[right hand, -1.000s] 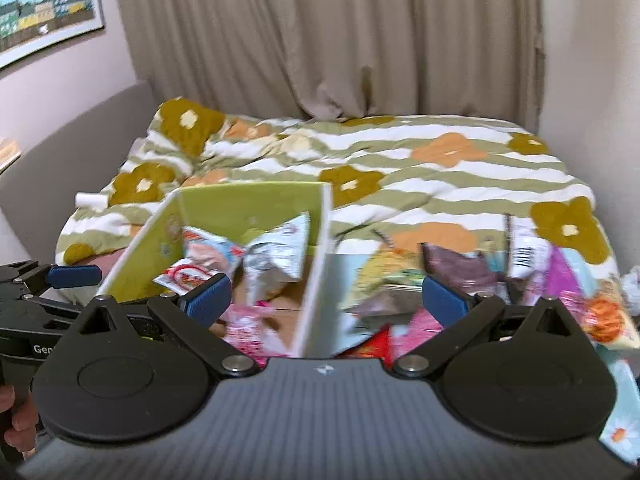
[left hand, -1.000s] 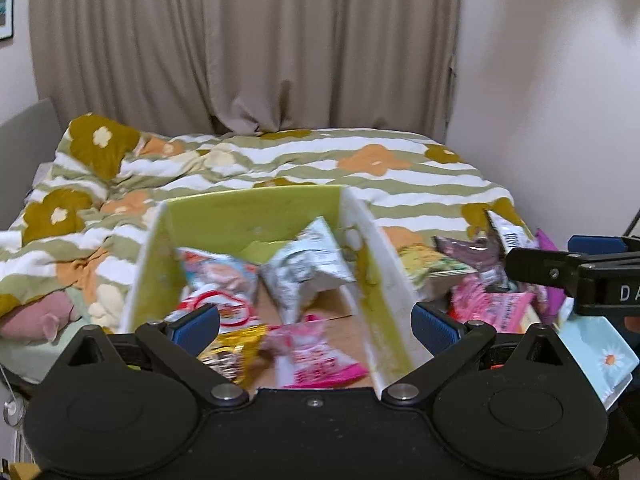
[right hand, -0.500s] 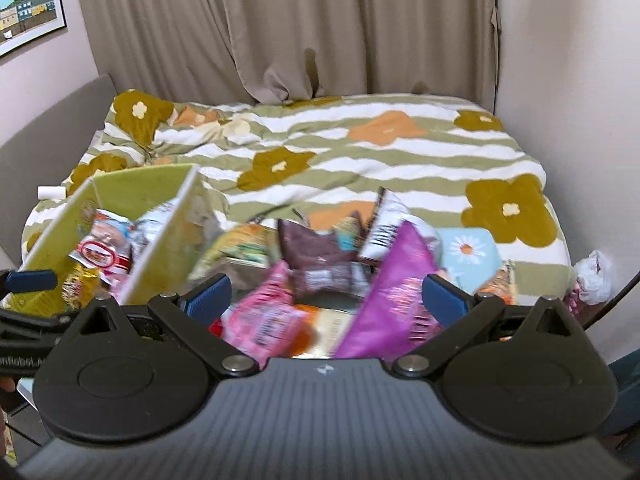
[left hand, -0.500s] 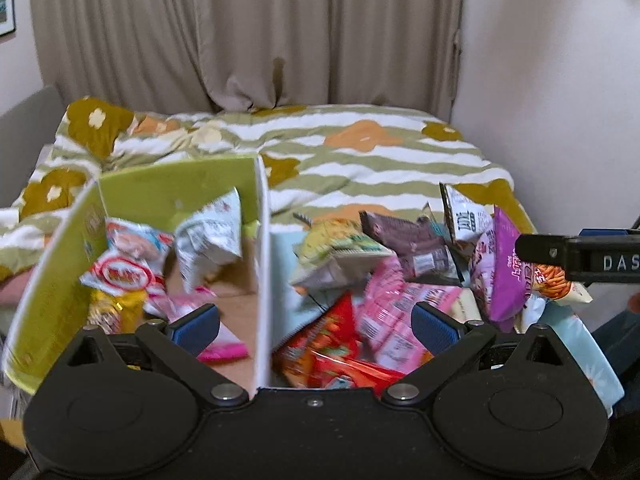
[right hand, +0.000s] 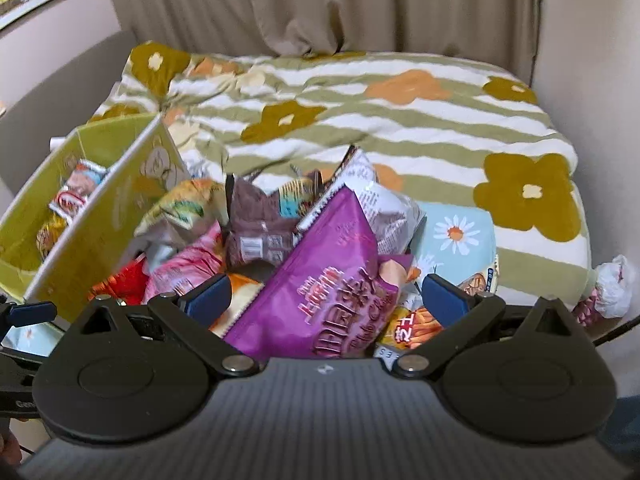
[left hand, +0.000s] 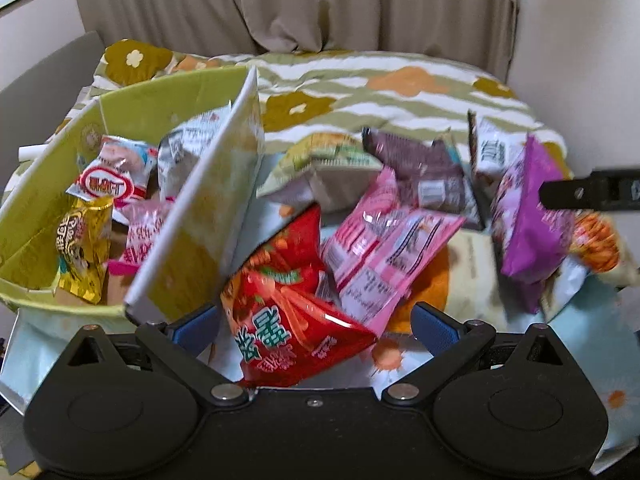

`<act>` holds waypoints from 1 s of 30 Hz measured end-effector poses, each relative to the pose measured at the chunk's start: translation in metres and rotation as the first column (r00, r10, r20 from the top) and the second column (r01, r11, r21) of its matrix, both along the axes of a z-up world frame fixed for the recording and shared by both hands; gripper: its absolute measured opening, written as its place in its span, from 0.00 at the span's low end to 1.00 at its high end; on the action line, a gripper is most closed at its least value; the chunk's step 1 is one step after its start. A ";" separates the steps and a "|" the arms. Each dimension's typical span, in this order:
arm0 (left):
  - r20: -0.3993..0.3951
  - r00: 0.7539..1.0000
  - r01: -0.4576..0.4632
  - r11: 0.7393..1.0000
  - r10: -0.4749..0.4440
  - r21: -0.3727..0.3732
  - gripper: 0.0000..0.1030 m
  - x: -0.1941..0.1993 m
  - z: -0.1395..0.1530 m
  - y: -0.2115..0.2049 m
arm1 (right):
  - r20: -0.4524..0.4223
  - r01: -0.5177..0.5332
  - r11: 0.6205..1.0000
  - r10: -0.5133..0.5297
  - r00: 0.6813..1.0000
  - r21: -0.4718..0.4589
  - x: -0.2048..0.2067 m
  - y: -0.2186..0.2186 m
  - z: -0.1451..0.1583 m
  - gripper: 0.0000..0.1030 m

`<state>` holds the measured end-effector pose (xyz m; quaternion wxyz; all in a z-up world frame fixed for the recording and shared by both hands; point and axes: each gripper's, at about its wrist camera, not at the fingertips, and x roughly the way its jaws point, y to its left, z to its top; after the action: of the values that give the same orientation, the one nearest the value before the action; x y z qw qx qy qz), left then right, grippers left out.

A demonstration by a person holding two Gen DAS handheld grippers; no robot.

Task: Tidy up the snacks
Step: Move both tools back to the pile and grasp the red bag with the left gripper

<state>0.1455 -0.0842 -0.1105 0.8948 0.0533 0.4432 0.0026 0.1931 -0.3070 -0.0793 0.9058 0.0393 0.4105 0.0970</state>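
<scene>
The left gripper point(left hand: 314, 322) is spread wide with nothing between its blue pads. A red snack bag point(left hand: 288, 312) lies right in that gap, just ahead of the tips and loose. Leaning on it from the far right side is a pink bag point(left hand: 384, 248). Further ahead sit a pale green bag point(left hand: 320, 160) and a brown bag point(left hand: 424, 168). To the right stands a purple bag point(left hand: 528, 216), tilted, with one finger of the other tool reaching in beside it.

Left of this gripper stands the green box point(left hand: 36, 216), close to the left pad. It holds a gold bag point(left hand: 82, 248), a red and white bag point(left hand: 108, 186), a silver bag point(left hand: 188, 140) and a small pink one point(left hand: 144, 232).

The right gripper point(right hand: 326, 298) is also held apart and empty. The purple bag point(right hand: 328, 292) fills the space between its pads, propped up on the pile. Past it lie the brown bag point(right hand: 256, 224) and a white bag point(right hand: 380, 208). The green box point(right hand: 100, 216) is off to the left. Everything rests at the near end of a bed with a flowered striped blanket point(right hand: 400, 120).
</scene>
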 end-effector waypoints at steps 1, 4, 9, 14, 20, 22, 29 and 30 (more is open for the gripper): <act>0.000 1.000 0.000 1.000 0.000 0.016 1.00 0.001 -0.005 -0.002 | -0.008 -0.008 1.000 0.008 1.000 0.002 0.003 -0.002 -0.003 1.00; 0.005 1.000 0.006 0.997 -0.007 0.077 1.00 0.003 -0.019 -0.008 | -0.029 -0.023 1.000 0.024 0.999 0.015 0.011 -0.006 -0.014 1.00; 0.015 1.000 0.006 0.991 -0.008 0.130 1.00 0.006 -0.030 -0.007 | -0.043 -0.059 0.998 0.060 0.997 0.032 0.021 -0.009 -0.023 1.00; 0.040 0.999 -0.022 0.996 0.018 0.081 1.00 0.004 -0.024 0.000 | -0.060 -0.079 0.996 0.081 0.995 0.046 0.029 -0.010 -0.028 1.00; 0.061 0.995 -0.082 0.997 0.081 0.002 1.00 0.007 -0.014 0.007 | -0.093 -0.020 0.996 0.027 0.995 0.083 0.038 -0.009 -0.032 1.00; 0.049 0.993 -0.108 0.994 0.108 -0.019 1.00 0.010 -0.014 0.012 | -0.104 0.011 0.995 0.000 0.995 0.099 0.040 -0.008 -0.033 1.00; -0.036 0.983 -0.182 0.979 0.180 -0.089 0.86 0.025 -0.033 0.023 | -0.125 0.091 0.993 -0.082 0.989 0.072 0.044 -0.002 -0.036 1.00; -0.044 0.981 -0.193 0.975 0.189 -0.109 0.86 0.026 -0.035 0.025 | -0.130 0.101 0.992 -0.091 0.987 0.071 0.044 -0.002 -0.036 1.00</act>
<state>0.1711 -0.0588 -0.1455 0.8844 -0.0403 0.4607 0.0626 0.2373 -0.3090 -0.1155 0.8793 0.1003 0.4609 0.0663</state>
